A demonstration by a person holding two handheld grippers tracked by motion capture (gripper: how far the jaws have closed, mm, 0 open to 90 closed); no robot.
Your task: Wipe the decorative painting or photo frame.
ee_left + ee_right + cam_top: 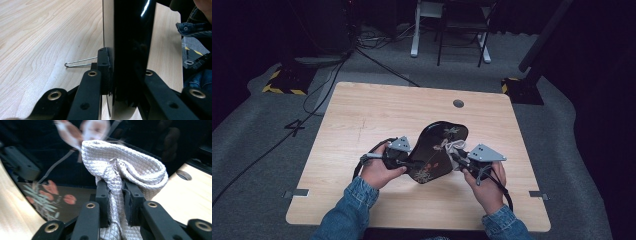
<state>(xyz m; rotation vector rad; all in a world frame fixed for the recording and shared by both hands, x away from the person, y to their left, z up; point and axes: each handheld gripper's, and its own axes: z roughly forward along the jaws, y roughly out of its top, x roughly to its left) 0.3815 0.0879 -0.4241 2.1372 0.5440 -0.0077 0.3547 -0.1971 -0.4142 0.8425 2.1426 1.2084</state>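
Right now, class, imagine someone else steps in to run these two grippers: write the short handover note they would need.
Left gripper: shut on the edge of the glossy black lacquered tray with painted flowers, holding it tilted up off the light wooden table.
Right gripper: shut on the bunched white quilted cloth, pressed against the tray's decorated face.
Done: tray lifted and steadied, cloth gripped and on the surface.
Left, as far as I can judge: wipe across the rest of the tray face, then lay tray and cloth down.
Note: a thin wire clip lies on the table beside the tray.
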